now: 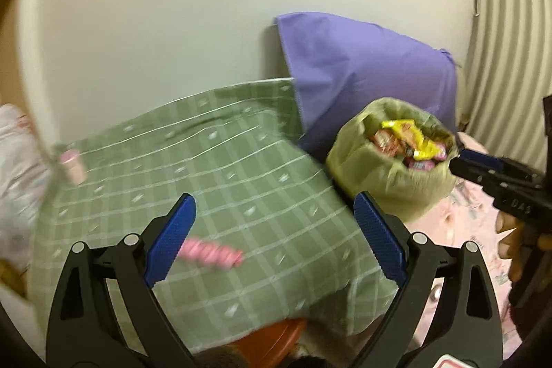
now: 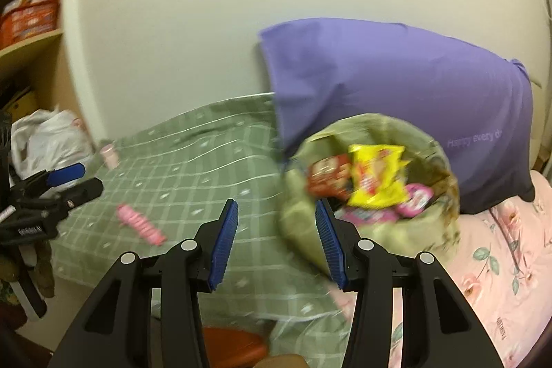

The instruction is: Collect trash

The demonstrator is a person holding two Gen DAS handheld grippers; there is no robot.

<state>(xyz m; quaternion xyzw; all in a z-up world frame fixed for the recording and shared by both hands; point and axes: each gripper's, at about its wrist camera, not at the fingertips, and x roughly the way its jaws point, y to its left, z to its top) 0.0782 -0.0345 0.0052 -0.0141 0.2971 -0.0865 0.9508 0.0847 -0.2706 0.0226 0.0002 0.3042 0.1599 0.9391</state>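
Hovering over the green checked blanket [image 1: 220, 161], the left hand-held gripper [image 1: 274, 237] has its jaws spread wide with nothing between them; a pink wrapper [image 1: 212, 252] lies on the blanket just beyond its left finger. The right hand-held gripper [image 2: 276, 240] also stands apart and empty, its right finger at the near rim of the green trash bag [image 2: 376, 226]. That bag, stuffed with yellow, red and pink wrappers, sits beside the blanket against a purple pillow [image 2: 396, 81].
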